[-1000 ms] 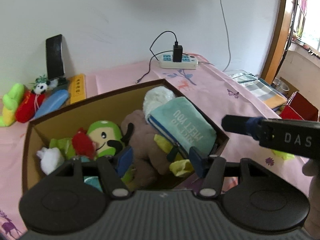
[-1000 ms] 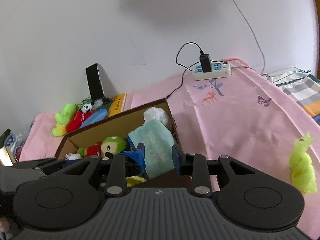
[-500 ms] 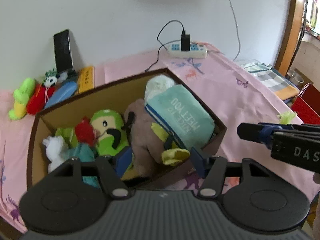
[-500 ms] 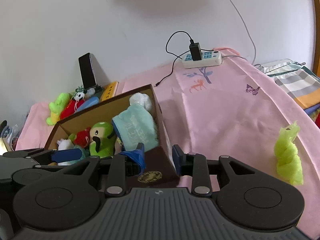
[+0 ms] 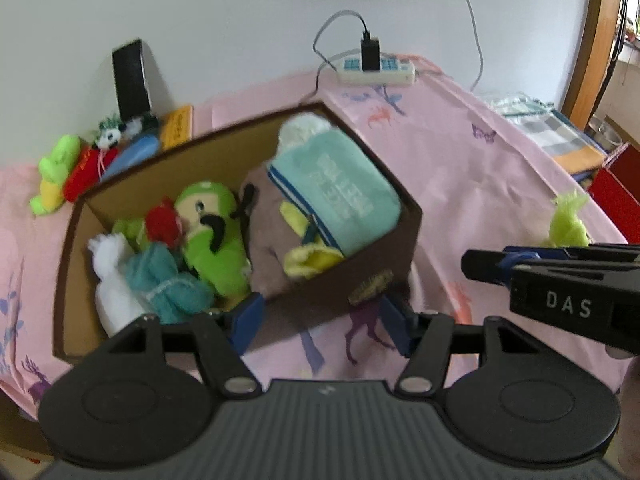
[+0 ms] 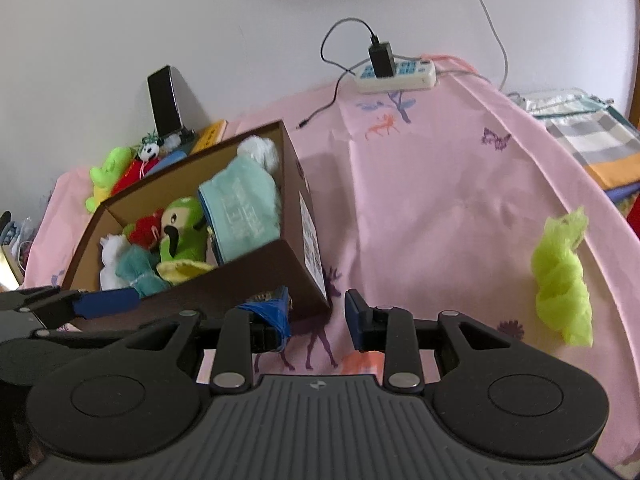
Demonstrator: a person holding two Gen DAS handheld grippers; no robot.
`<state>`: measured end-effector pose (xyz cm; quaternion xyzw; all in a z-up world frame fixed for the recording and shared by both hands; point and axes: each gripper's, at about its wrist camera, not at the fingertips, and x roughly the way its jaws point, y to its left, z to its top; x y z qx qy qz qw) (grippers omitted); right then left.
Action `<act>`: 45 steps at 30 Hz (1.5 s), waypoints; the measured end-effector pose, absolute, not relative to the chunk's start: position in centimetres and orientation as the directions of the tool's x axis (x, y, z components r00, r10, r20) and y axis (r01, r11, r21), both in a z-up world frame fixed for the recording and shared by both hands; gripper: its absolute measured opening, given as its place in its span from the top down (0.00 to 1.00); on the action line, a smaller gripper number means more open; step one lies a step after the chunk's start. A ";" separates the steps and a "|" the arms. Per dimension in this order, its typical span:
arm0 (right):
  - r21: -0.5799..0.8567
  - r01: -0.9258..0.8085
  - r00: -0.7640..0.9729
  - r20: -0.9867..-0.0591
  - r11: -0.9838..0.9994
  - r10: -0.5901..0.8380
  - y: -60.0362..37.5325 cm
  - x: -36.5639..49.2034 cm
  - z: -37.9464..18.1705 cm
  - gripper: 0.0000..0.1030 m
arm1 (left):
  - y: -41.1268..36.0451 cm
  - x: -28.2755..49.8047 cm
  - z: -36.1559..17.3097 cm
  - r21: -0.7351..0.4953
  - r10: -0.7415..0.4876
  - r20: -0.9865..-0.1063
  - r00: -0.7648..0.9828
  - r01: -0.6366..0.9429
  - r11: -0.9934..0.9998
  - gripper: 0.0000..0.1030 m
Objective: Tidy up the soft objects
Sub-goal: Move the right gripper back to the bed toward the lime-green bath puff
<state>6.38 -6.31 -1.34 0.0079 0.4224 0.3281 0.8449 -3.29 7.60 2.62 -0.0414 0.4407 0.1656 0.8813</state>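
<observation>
A brown cardboard box (image 5: 384,264) (image 6: 256,268) on the pink tablecloth holds several soft toys: a green plush (image 5: 212,224) (image 6: 180,228), a teal pouch (image 5: 340,192) (image 6: 240,204), a brown plush (image 5: 264,240) and a white one (image 5: 112,276). A lime-green fluffy cloth (image 6: 564,276) (image 5: 568,224) lies alone on the cloth at the right. My left gripper (image 5: 320,320) is open and empty, just in front of the box's near corner. My right gripper (image 6: 320,316) is open and empty, near the box's right corner, left of the lime cloth.
More soft toys (image 5: 72,168) (image 6: 116,168) lie behind the box by the wall, with a black phone on a stand (image 5: 130,80) and a yellow box (image 5: 176,124). A power strip with charger (image 6: 394,70) sits at the back. Folded fabric (image 6: 592,140) lies far right.
Both grippers have pulled back and risen from the box; the box now lies farther ahead and more of the tablecloth and the lime cloth shows. Both stay open.
</observation>
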 end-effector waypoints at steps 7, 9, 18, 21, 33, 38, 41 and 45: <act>0.289 -0.535 0.402 -0.740 0.794 0.540 -6.6 6.2 -2.3 0.87 | 7.4 -3.1 0.4 0.061 0.228 -0.844 0.486 -0.336 0.940 0.39; 0.288 -0.530 0.397 -0.747 0.798 0.533 -6.7 6.2 -2.6 0.87 | 7.5 -3.0 -0.2 0.050 0.214 -0.858 0.467 -0.340 0.939 0.39; 0.273 -0.510 0.368 -0.788 0.816 0.494 -6.7 6.3 -3.9 0.87 | 7.6 -2.5 -2.3 0.034 0.174 -0.894 0.412 -0.325 0.945 0.39; 0.262 -0.517 0.356 -0.800 0.815 0.483 -6.5 6.2 -4.2 0.87 | 7.4 -2.2 -3.0 0.047 0.172 -0.902 0.395 -0.306 0.951 0.39; 0.228 -0.488 0.369 -0.821 0.843 0.436 -7.6 6.8 -4.6 0.86 | 5.6 -0.3 -4.4 0.037 0.115 -0.922 0.369 -0.213 0.976 0.39; 0.227 -0.468 0.377 -0.823 0.854 0.425 -8.2 7.1 -4.7 0.86 | 4.9 0.3 -4.5 0.040 0.107 -0.924 0.368 -0.185 0.982 0.39; 0.230 -0.452 0.384 -0.822 0.862 0.420 -8.7 7.4 -4.8 0.86 | 4.4 0.8 -4.5 0.033 0.092 -0.923 0.373 -0.162 0.986 0.39; 0.233 -0.423 0.402 -0.818 0.876 0.412 -9.8 8.1 -4.7 0.86 | 3.6 1.3 -4.2 0.026 0.072 -0.920 0.386 -0.121 0.992 0.39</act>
